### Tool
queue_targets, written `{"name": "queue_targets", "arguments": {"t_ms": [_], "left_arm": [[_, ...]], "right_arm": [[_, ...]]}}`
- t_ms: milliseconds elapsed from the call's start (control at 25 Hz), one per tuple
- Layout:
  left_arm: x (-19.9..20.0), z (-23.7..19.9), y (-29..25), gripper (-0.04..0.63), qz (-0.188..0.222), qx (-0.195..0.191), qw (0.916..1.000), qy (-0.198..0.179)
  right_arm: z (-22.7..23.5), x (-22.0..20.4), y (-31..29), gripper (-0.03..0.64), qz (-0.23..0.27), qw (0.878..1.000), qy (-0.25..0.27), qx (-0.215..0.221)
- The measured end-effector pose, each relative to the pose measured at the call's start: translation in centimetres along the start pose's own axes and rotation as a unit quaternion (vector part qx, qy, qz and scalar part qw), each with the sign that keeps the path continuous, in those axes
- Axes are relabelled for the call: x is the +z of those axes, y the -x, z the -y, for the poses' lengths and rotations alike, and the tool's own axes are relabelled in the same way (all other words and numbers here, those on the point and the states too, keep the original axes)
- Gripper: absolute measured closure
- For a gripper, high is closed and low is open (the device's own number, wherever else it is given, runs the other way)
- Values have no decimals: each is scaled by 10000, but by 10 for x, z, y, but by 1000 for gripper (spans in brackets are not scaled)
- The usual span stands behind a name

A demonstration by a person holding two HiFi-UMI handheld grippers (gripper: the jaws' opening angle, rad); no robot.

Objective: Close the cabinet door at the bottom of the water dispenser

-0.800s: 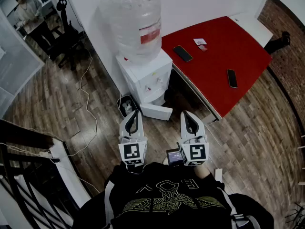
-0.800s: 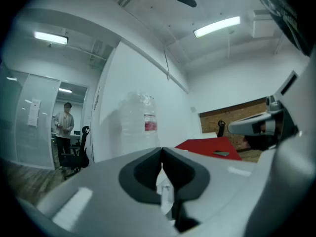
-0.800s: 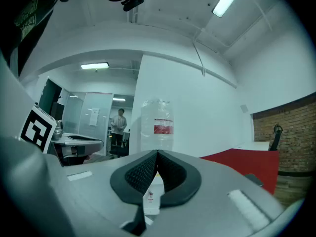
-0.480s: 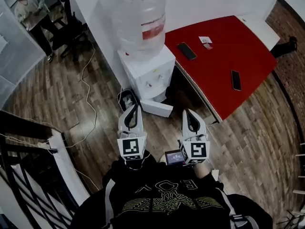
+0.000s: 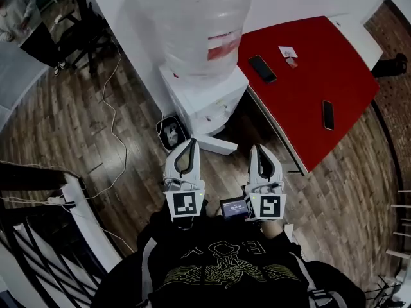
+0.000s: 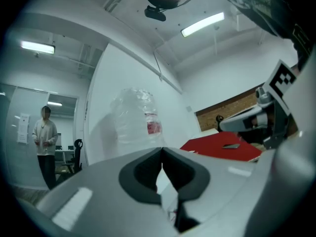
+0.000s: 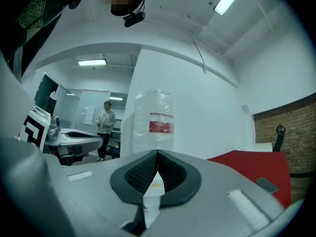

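The white water dispenser [image 5: 207, 100] stands against the wall with a big clear bottle [image 5: 202, 24] on top. Its bottom cabinet door [image 5: 216, 145] hangs open, swung out over the floor. My left gripper [image 5: 191, 142] is shut and empty, its tips just left of the door's near edge. My right gripper [image 5: 259, 150] is also shut and empty, a little right of the door. In the left gripper view the bottle [image 6: 136, 117] rises beyond the shut left gripper [image 6: 161, 150]. The bottle [image 7: 158, 122] also shows past the right gripper [image 7: 157, 153]; the door is hidden in both.
A red table [image 5: 308, 76] with two phones [image 5: 263, 68] stands right of the dispenser. A black bin [image 5: 171, 133] sits at the dispenser's left foot, with a cable [image 5: 113, 117] trailing over the wood floor. A stair railing [image 5: 35, 236] is at lower left. A person [image 7: 105, 123] stands far off.
The view and both grippers have come nearer to the dispenser; the left gripper's tips now reach the open door's edge. Both grippers stayed shut.
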State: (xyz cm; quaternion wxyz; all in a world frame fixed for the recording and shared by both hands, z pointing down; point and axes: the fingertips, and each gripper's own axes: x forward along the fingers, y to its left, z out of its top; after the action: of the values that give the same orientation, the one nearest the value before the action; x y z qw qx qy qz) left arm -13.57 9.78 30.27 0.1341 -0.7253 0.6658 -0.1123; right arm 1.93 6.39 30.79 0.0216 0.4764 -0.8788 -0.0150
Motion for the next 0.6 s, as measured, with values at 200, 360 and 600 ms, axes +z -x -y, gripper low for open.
{"name": "queue_targets", "arguments": {"t_ms": [200, 360, 600], "left_arm": [[-14, -13, -22, 588, -22, -392, 9991, 152], [-38, 9, -37, 588, -273, -910, 9950, 297], [-101, 41, -69, 588, -825, -919, 9824, 1404]], "right_arm": [[-15, 0, -39, 618, 26, 9997, 144, 170], [-2, -12, -45, 618, 8, 9998, 135, 122], [21, -45, -61, 618, 111, 9997, 2, 215]]}}
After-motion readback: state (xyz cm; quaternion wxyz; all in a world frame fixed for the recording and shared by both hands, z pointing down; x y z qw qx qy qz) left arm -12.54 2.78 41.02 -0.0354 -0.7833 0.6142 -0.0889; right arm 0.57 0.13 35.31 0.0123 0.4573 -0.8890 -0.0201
